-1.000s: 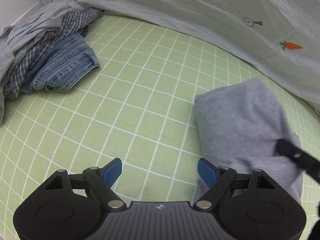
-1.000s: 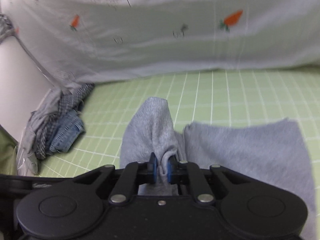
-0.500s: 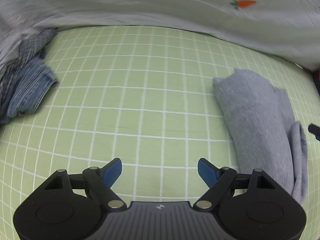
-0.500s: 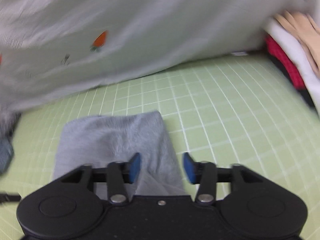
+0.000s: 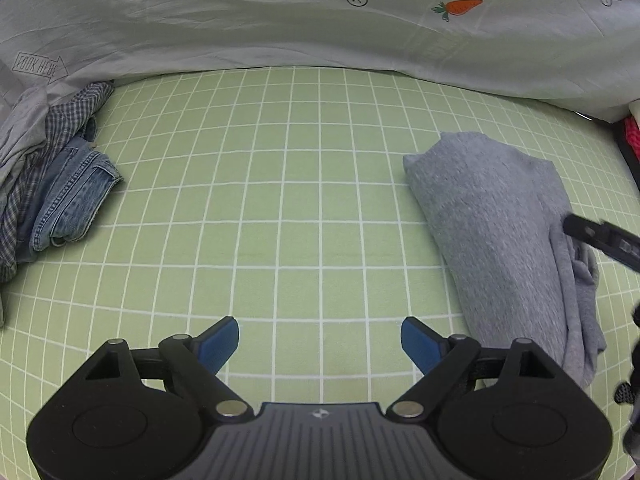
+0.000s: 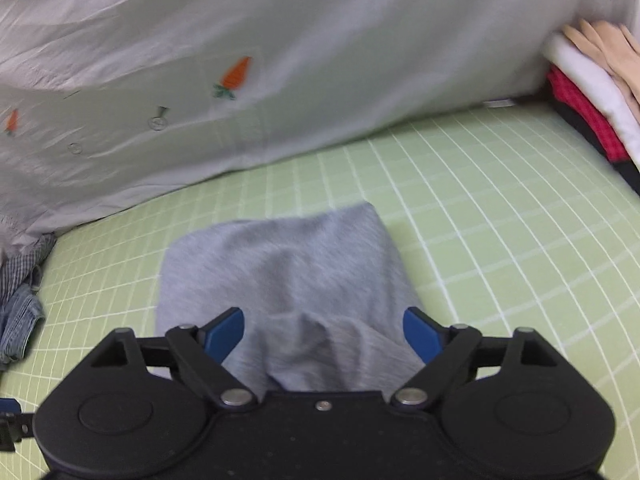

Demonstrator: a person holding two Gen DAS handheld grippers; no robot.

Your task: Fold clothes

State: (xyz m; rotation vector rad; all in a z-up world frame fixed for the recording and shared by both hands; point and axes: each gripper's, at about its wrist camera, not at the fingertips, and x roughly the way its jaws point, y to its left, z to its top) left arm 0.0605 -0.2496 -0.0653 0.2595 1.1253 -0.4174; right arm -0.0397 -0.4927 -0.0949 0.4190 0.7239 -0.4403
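The folded grey garment (image 6: 280, 272) lies on the green grid mat (image 5: 300, 208), just beyond the right gripper (image 6: 323, 330), whose jaws stand wide apart and empty. The left gripper (image 5: 320, 340) is also spread, over bare mat to the garment's left. A careless regrasp near the bunched near edge could drag the fold apart. No containers show; only piled denim (image 5: 72, 200) lies far left.

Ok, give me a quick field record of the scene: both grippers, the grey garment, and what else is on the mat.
left gripper: open, over bare green grid mat
right gripper: open, over the garment
folded grey knit garment: lying on mat, released
crumpled denim and checked clothes pile: mat's left edge
stacked folded clothes: right edge
white carrot-print sheet: behind
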